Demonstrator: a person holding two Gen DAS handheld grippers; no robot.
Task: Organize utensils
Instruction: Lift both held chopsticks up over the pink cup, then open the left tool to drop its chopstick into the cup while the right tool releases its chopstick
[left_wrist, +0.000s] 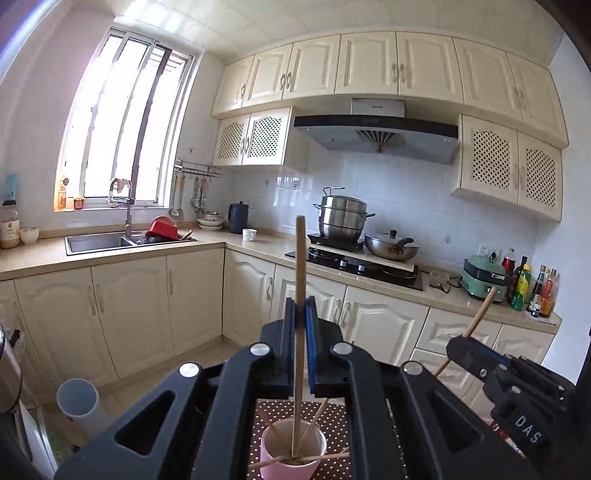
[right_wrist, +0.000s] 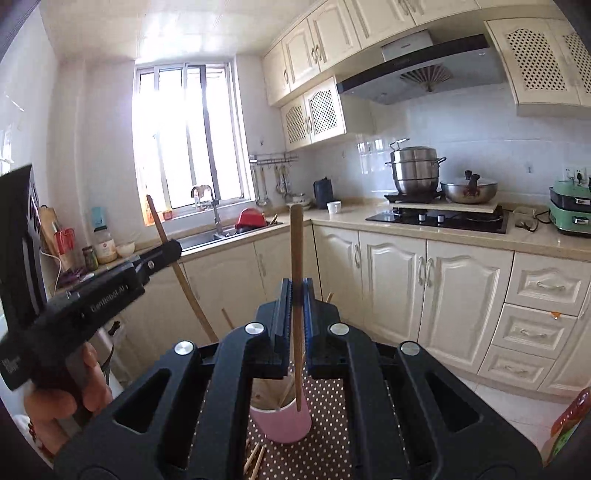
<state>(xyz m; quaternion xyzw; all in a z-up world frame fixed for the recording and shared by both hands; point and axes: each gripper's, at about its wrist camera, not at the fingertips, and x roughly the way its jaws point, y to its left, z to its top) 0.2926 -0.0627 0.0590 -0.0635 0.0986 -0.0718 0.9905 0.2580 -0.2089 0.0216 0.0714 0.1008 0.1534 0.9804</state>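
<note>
Chopstick (left_wrist: 300, 295) clamped upright by left gripper (left_wrist: 301, 314), tip over pink cup (left_wrist: 293, 452); 2nd chopstick (right_wrist: 296, 295) pinched by right gripper (right_wrist: 296, 295) above same cup, on dotted cloth (right_wrist: 325, 424); loose sticks seen in cup

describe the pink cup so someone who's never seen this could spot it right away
Look below the two tongs, at the brown polka-dot cloth. The pink cup stands on it, open-topped with wooden chopsticks poking out. It is the only pink container there.
</note>
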